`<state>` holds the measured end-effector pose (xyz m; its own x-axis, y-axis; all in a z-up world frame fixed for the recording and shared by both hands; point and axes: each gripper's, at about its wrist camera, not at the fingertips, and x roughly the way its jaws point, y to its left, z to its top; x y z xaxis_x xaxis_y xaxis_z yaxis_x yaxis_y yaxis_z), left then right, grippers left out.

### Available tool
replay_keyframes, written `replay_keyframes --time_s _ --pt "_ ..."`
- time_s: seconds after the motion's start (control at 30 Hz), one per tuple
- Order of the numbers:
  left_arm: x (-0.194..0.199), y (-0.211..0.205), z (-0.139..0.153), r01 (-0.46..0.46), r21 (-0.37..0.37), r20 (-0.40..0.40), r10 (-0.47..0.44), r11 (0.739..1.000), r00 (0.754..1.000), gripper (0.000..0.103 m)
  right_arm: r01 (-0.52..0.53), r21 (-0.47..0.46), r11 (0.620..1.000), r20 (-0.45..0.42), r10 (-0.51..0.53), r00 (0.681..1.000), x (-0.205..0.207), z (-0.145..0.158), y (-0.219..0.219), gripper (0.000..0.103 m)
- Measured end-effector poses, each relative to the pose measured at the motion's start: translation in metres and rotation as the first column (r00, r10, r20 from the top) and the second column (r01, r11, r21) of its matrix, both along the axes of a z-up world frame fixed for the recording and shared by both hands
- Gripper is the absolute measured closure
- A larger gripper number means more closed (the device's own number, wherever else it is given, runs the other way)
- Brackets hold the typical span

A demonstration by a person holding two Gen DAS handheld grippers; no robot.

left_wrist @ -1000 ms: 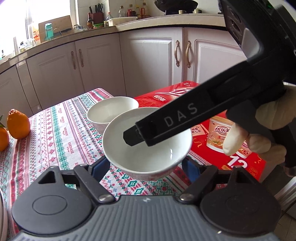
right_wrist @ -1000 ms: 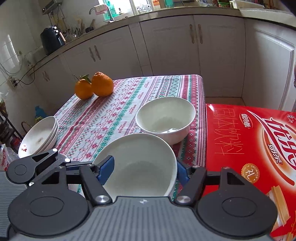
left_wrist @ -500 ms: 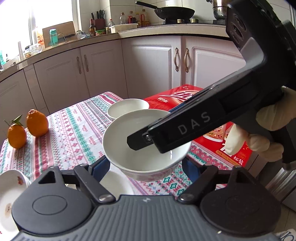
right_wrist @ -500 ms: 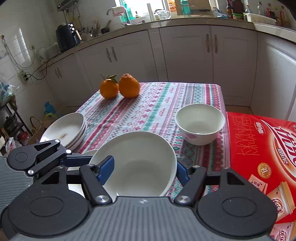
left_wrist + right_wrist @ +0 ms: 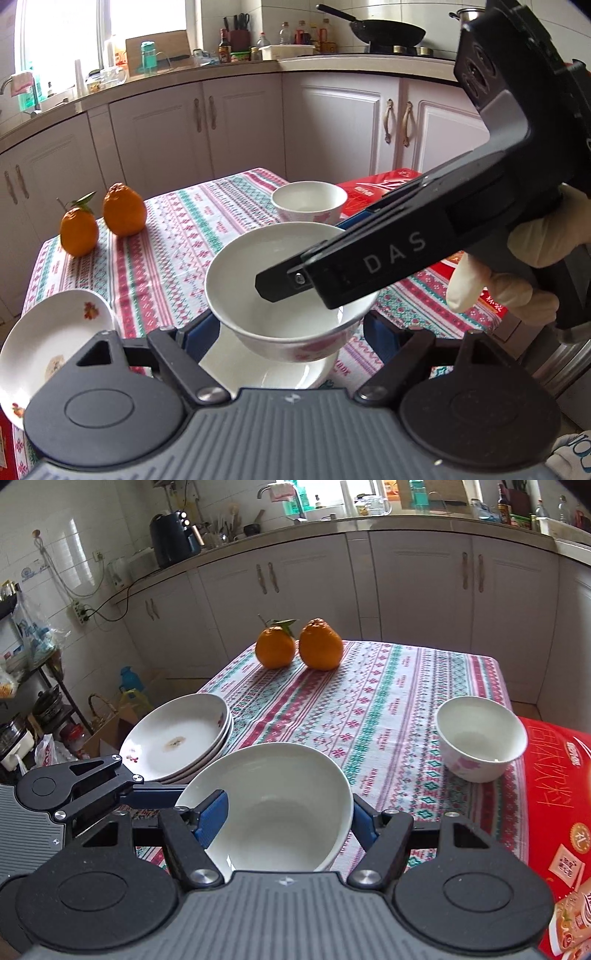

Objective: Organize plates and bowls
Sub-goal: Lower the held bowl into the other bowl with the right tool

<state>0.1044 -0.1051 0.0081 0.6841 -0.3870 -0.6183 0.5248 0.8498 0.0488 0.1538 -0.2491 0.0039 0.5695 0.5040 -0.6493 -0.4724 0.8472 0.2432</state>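
Note:
A wide white bowl (image 5: 288, 317) hangs above the patterned tablecloth. My left gripper (image 5: 288, 332) is shut on it, blue pads against both sides. My right gripper (image 5: 288, 819) is shut on the same bowl (image 5: 273, 801), its left pad over the rim and its right pad outside the wall. In the left wrist view the right gripper's black finger (image 5: 369, 262) reaches into the bowl. A white plate (image 5: 258, 373) lies under the bowl. A stack of plates (image 5: 177, 734) sits at the table's left edge. A smaller bowl (image 5: 480, 738) stands far right.
Two oranges (image 5: 299, 646) sit at the far side of the table (image 5: 369, 686). A red gift box (image 5: 554, 812) borders the table on the right. A gloved hand (image 5: 535, 240) holds the right gripper. White kitchen cabinets stand behind.
Both grippers carried the wide bowl together, away from the small bowl and the red box toward the plate stack, rising a little. The plates and oranges have come further into view.

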Motion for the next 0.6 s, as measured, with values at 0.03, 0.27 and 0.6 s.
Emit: replay_keyframes --time_s 0.03,0.27,0.6 --pt "0.000 0.003 -0.001 -0.006 0.001 -0.002 0.006 1.000 1.000 0.019 -0.004 0.002 1.000 -0.004 0.004 1.000 0.001 -0.001 0.003 0.028" --pt "0.001 0.014 -0.010 -0.026 0.009 -0.028 0.027 1.000 0.999 0.019 -0.026 -0.005 1.000 -0.026 0.026 0.999 0.005 -0.011 0.019 0.028" --pt "0.006 0.017 -0.021 -0.020 0.021 -0.056 0.021 1.000 0.998 0.019 -0.024 -0.019 1.000 -0.046 0.023 0.999 0.009 -0.021 0.022 0.028"
